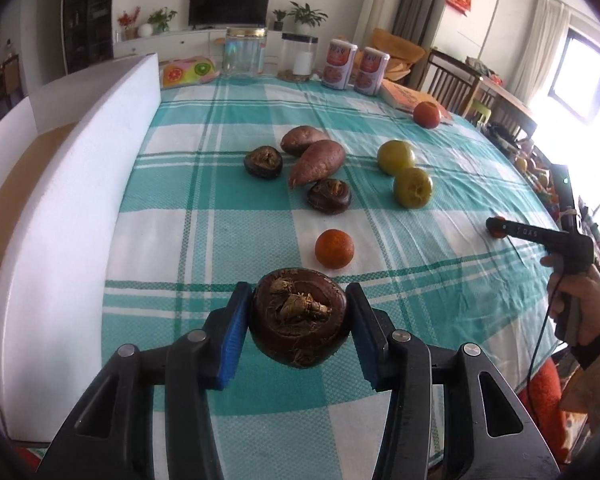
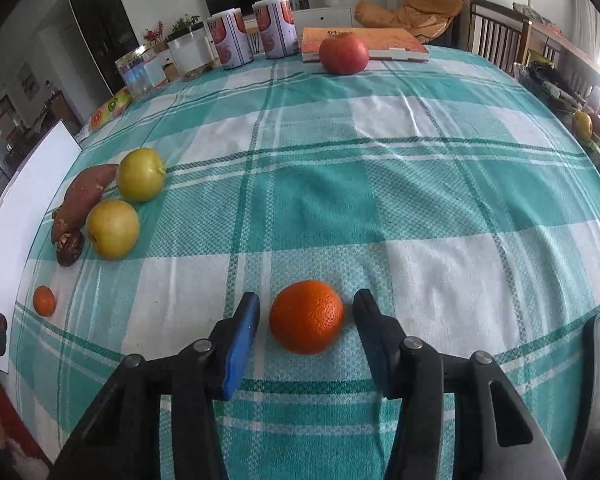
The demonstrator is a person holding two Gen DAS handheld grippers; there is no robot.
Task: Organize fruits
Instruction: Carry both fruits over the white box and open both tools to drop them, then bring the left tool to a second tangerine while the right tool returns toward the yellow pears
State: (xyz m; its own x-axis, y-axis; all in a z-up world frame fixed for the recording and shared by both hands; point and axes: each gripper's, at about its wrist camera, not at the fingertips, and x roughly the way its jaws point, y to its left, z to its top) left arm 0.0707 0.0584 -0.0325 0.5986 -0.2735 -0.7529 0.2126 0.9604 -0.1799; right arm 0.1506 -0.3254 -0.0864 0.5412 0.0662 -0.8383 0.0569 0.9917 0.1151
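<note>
i work from the left side to the right. along the left edge of the table stands a white foam board (image 1: 72, 184). my left gripper (image 1: 298, 322) is closed on a dark water chestnut (image 1: 298, 316), both blue pads pressing its sides, and it hangs above the checked tablecloth (image 1: 204, 236) near the front edge. this chestnut looks hard and light, with a rough dry top, so i judge a side grip at its widest part is safe and it will not squash.

more to the middle i see two other chestnuts (image 1: 263, 162) beside two sweet potatoes (image 1: 318, 162), then a small mandarin (image 1: 334, 249), and two yellow-green pears (image 1: 413, 187) just beside each other.

on the right side, my right gripper (image 2: 306, 320) is wide, its fingers standing on both sides of a second mandarin (image 2: 307, 317) that rests on the cloth near the front edge; the pads look apart from the skin. i think this fruit is soft and a little slippery, so a gentle hold across the middle is best, not hard pressure.

near the far edge lies a red fruit (image 2: 343, 55), touching a book (image 2: 396, 42).
</note>
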